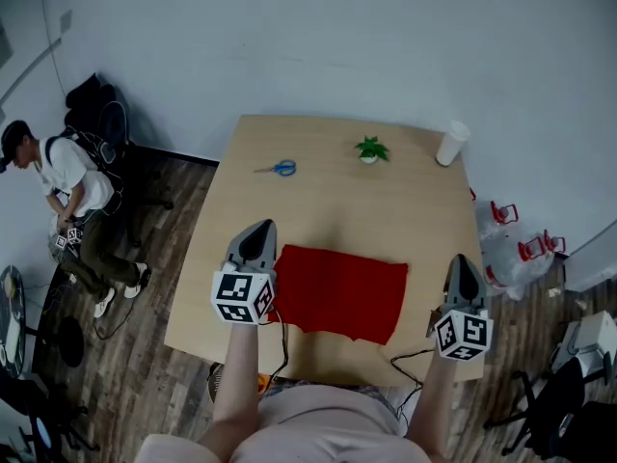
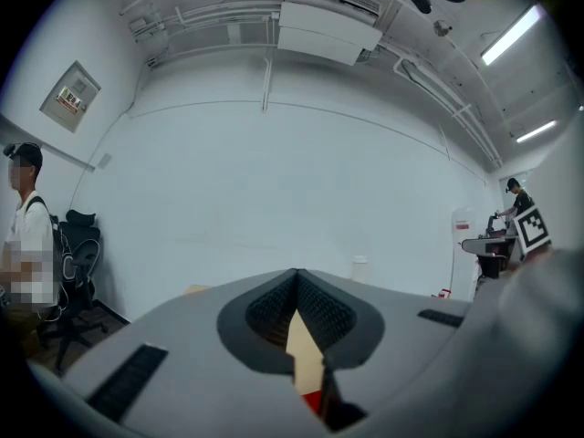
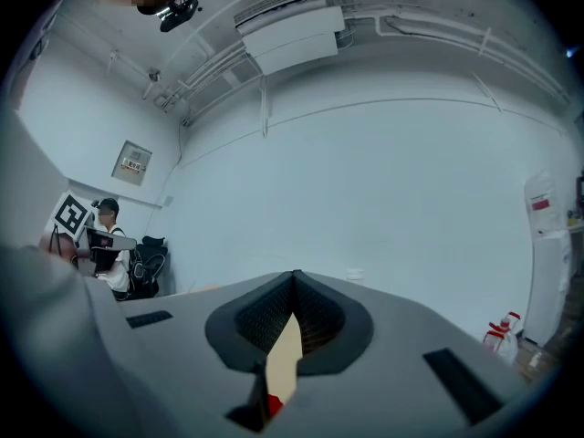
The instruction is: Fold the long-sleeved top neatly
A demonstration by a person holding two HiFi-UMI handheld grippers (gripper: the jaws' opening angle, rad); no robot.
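The red long-sleeved top (image 1: pixel 339 292) lies folded into a rough rectangle on the wooden table (image 1: pixel 328 201), near its front edge. My left gripper (image 1: pixel 258 231) hovers at the top's left edge, jaws shut with nothing between them. Off to the right of the cloth, my right gripper (image 1: pixel 462 262) is raised and also shut and empty. In the left gripper view the left gripper (image 2: pixel 297 275) points level at the far wall, and a sliver of red top (image 2: pixel 313 400) shows below the jaws. The right gripper (image 3: pixel 294 276) likewise points at the wall, with a bit of red top (image 3: pixel 274 405) beneath.
Blue-handled scissors (image 1: pixel 279 169), a small green plant (image 1: pixel 370 149) and a white cup (image 1: pixel 450 144) sit at the table's far side. A person (image 1: pixel 67 186) crouches on the floor at the left. Bags and red-handled items (image 1: pixel 516 244) lie right of the table.
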